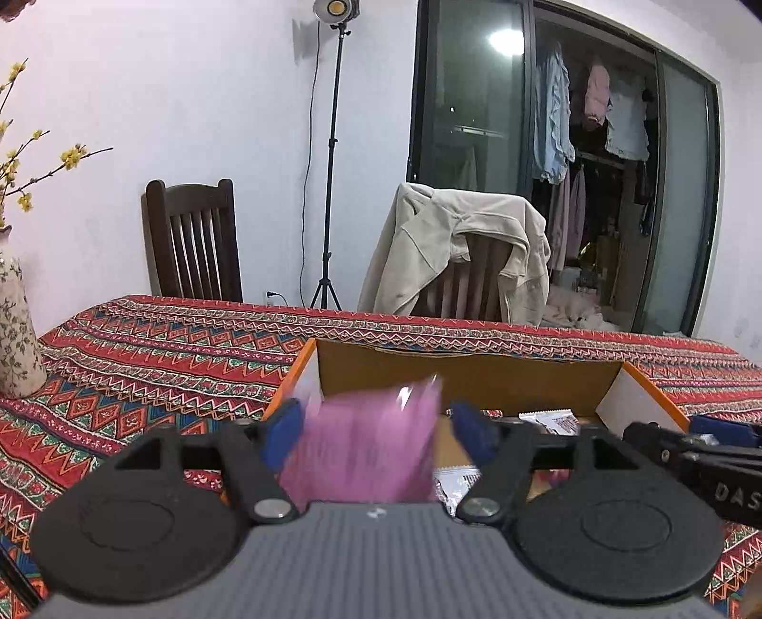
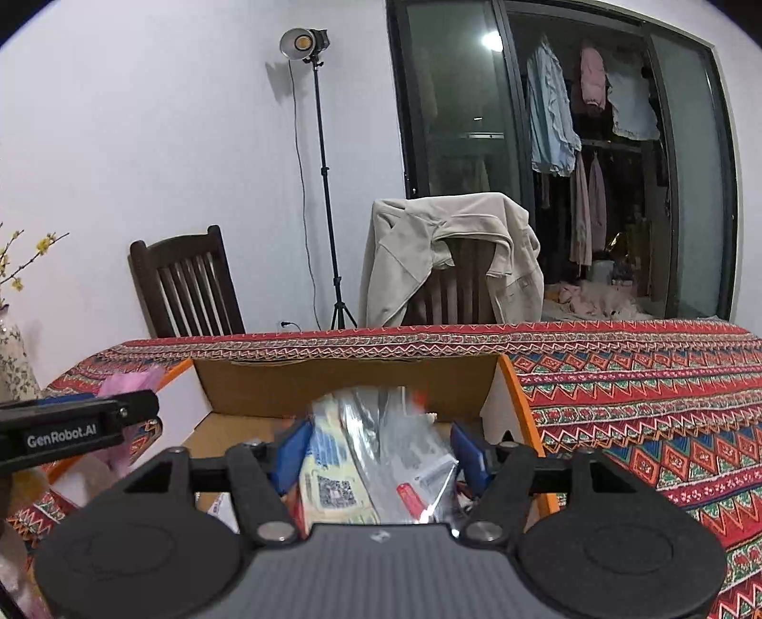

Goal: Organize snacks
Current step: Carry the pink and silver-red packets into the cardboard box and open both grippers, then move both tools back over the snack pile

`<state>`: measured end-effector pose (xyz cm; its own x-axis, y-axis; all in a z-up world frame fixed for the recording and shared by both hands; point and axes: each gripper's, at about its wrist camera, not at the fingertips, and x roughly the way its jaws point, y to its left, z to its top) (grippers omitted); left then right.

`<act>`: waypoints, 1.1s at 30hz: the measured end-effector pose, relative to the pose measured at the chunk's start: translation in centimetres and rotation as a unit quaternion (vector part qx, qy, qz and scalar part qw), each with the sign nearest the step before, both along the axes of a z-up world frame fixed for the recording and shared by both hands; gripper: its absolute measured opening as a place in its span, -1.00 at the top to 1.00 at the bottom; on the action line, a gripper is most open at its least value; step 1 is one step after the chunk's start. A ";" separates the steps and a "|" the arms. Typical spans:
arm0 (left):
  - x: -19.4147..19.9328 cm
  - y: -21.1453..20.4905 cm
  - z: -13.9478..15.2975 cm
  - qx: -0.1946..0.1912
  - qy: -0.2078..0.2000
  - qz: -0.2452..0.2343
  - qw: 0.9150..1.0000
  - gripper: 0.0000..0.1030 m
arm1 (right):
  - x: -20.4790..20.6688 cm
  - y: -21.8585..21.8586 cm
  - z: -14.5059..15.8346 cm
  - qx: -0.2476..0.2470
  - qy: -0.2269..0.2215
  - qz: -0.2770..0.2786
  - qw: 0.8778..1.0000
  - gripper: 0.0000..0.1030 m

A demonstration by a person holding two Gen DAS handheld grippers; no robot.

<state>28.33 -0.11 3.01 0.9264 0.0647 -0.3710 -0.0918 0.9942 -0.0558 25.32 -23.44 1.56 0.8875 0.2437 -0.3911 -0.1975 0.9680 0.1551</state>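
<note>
Now both tools hang over the cardboard box [image 2: 343, 381] on the desk [image 2: 643, 404]: left tool [image 1: 376, 424] released around the blurred pink packet [image 1: 366, 443], right tool [image 2: 376, 445] released around the clear snack bag [image 2: 381, 447], so both drop inside.

Dim room, studio lamp [image 1: 335, 9] glare, pink packet [image 1: 366, 447] motion-blurred, fisheye edges bent.

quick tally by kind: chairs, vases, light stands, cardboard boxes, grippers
chairs: 2, a bare one and one under a jacket
vases: 1
light stands: 1
cardboard boxes: 1
grippers: 2, left gripper and right gripper
total: 7
</note>
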 end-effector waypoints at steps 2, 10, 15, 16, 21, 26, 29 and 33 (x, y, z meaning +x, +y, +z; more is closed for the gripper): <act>-0.4 0.1 0.0 0.002 -0.013 0.007 1.000 -0.89 | -0.2 -0.1 0.0 0.002 -0.003 0.001 1.000 -0.95; -0.9 0.2 0.3 -0.008 -0.023 0.010 1.000 -1.00 | -1.0 0.0 -0.3 -0.002 -0.004 0.000 1.000 -1.00; -1.0 0.4 0.5 -0.017 -0.019 0.013 1.000 -1.00 | -1.2 0.0 -0.2 -0.005 -0.005 -0.001 1.000 -1.00; -1.1 0.5 0.6 -0.018 -0.018 0.013 1.000 -1.00 | -1.3 0.0 -0.1 -0.005 -0.005 -0.001 1.000 -1.00; -1.9 0.3 2.1 -0.022 -0.022 0.018 0.999 -1.00 | -1.8 0.1 0.5 -0.007 -0.011 0.001 1.000 -1.00; -2.4 0.5 3.5 -0.032 -0.019 0.018 0.999 -1.00 | -2.7 0.0 1.6 -0.005 -0.012 0.007 1.000 -1.00; -3.0 0.7 4.1 -0.039 -0.017 0.013 0.999 -1.00 | -3.7 -0.1 2.3 -0.006 -0.017 0.014 1.000 -1.00; -4.2 0.8 4.8 -0.038 -0.015 0.009 0.999 -1.00 | -5.5 -0.4 2.8 -0.013 -0.022 0.023 0.999 -1.00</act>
<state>24.16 0.70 7.78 0.9360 0.0538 -0.3478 -0.1064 0.9852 -0.1340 19.82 -23.83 4.37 0.8917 0.2755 -0.3591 -0.2486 0.9611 0.1200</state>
